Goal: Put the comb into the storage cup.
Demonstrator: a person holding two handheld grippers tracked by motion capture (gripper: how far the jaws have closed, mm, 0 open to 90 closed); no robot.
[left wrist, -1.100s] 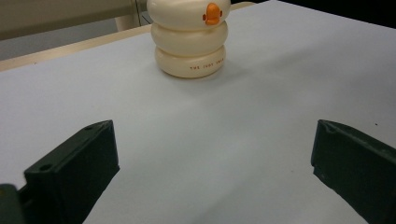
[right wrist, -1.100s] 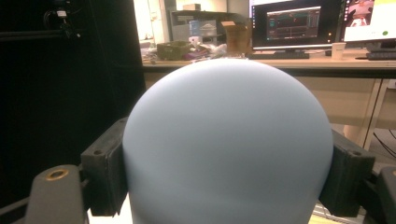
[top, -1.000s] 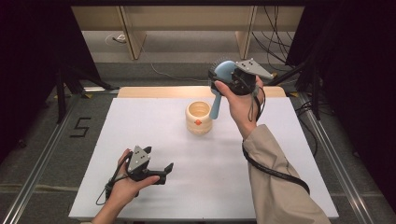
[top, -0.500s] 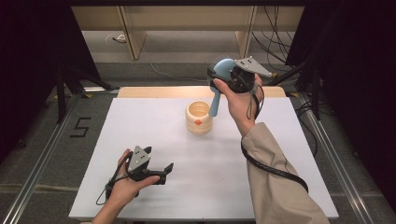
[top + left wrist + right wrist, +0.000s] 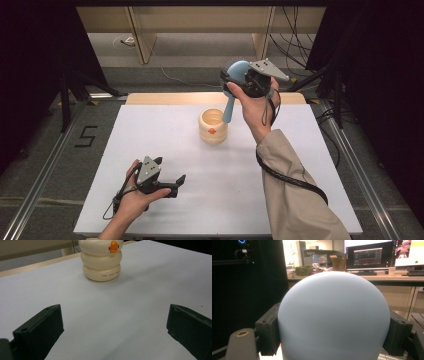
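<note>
Nothing is shifting since the earlier frames: both hands are staying put. Lying beneath them, the white table (image 5: 300,165) is carrying a cream duck-faced cup (image 5: 213,126) near its far middle. Above that cup, the right gripper (image 5: 239,75) is pinching a blue brush (image 5: 235,82) by its rounded head, handle hanging down. Resting near the table's front edge, the left gripper (image 5: 172,185) is holding its jaws spread wide, with nothing between them.

Pale blue brush (image 5: 234,87), cream cup (image 5: 213,126) with orange beak, white table (image 5: 280,165).
</note>
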